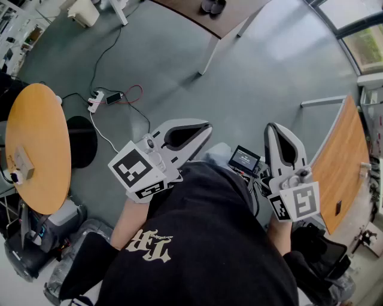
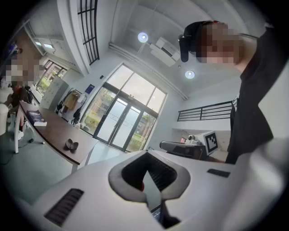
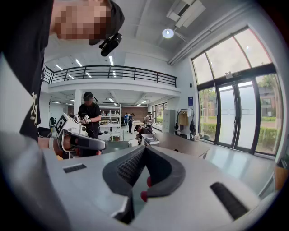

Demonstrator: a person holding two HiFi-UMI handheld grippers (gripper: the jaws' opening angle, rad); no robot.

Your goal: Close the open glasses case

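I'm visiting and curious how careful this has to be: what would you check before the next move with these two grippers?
1. Left gripper empty: ok, jaws together, nothing between.
2. Right gripper empty: ok, jaws together, nothing between.
3. Glasses case found: cannot tell; a small dark object on the far table might be it.
4. Within reach: not ok; both grippers are held at the person's body.

Orange round worktop: well to the left of my left tool.
Power strip: white, on the grey floor, ahead and left of that tool.
Small screen: between my tools, nearer my right tool.
Wooden worktop: right of my right tool.
Brown table: far ahead.
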